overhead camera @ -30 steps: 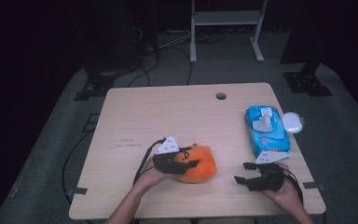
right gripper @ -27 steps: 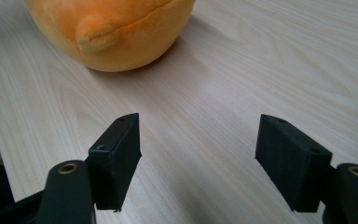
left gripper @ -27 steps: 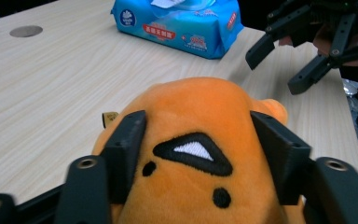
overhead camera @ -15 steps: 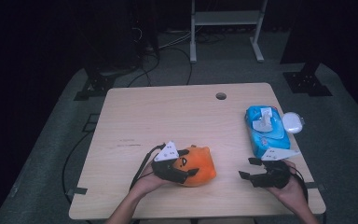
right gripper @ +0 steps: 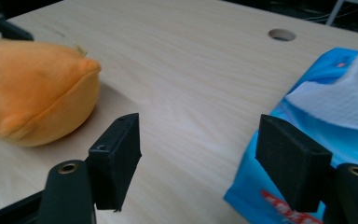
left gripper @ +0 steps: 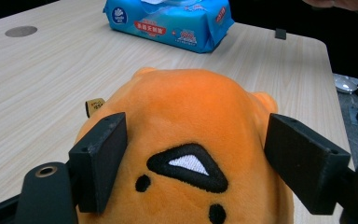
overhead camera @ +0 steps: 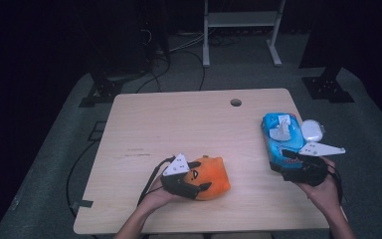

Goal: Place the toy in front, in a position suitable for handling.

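Two claws work near the front edge of the surface. The left claw (overhead camera: 199,180) straddles an orange plush toy (overhead camera: 211,177), its jaws having just been opening: in the left gripper view the black pads (left gripper: 103,161) stand either side of the toy's stitched face with the right one clear of the fabric and the left one close against it, so I judge the toy released, or nearly so, and resting on the surface (overhead camera: 179,124) on its own weight. It lies close to the front edge, a little left of the middle, where the hand set down beside it can leave it without reaching. The right claw (overhead camera: 287,158) is open and empty, its jaws spread wide above the near end of a blue wet-wipe pack (overhead camera: 281,139) by the right edge, a white wipe (right gripper: 340,100) standing out of the top. That wide spread suits the pack's breadth, so it looks poised to take it.
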The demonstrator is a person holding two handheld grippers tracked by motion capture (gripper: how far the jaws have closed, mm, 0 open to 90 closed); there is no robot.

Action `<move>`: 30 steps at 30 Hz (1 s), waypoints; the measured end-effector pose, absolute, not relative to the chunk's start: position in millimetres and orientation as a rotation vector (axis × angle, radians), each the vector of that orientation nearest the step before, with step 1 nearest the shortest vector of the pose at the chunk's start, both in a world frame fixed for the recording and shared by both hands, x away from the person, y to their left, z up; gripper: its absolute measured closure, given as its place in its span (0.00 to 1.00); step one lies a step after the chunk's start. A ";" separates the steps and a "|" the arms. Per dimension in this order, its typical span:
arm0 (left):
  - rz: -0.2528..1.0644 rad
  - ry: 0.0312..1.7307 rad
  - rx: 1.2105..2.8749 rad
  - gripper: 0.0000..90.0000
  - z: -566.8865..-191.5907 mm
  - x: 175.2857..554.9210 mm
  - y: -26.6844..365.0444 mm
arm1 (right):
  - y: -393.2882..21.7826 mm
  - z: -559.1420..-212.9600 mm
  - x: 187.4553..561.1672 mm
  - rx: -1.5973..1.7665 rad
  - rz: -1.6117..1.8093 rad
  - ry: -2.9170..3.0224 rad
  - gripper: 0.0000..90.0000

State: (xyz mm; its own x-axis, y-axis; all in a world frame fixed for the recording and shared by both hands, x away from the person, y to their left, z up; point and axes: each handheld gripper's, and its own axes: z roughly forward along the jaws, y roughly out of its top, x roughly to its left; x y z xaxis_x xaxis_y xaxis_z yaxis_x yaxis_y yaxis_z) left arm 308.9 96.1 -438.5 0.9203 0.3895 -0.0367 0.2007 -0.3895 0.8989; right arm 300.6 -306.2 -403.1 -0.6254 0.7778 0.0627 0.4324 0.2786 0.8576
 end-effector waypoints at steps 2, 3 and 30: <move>0.208 0.431 1.979 0.23 -438.6 309.3 96.3 | -311.0 -400.2 304.0 1.102 1.292 2.156 0.33; 0.209 0.430 1.980 0.23 -438.8 309.3 96.5 | -313.0 -398.9 305.6 1.108 1.295 2.144 0.33; 0.202 0.429 1.982 0.20 -439.7 308.9 97.1 | -331.3 -394.3 348.4 1.185 1.260 1.995 0.33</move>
State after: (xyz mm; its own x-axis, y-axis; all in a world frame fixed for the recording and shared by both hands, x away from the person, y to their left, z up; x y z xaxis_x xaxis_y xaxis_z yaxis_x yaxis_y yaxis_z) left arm 308.9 97.1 -439.7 0.9215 0.3855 -0.0482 0.2084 -0.3857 0.8988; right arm 348.4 -331.3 -394.3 -0.4988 0.8658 0.0389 0.4071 0.1945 0.8925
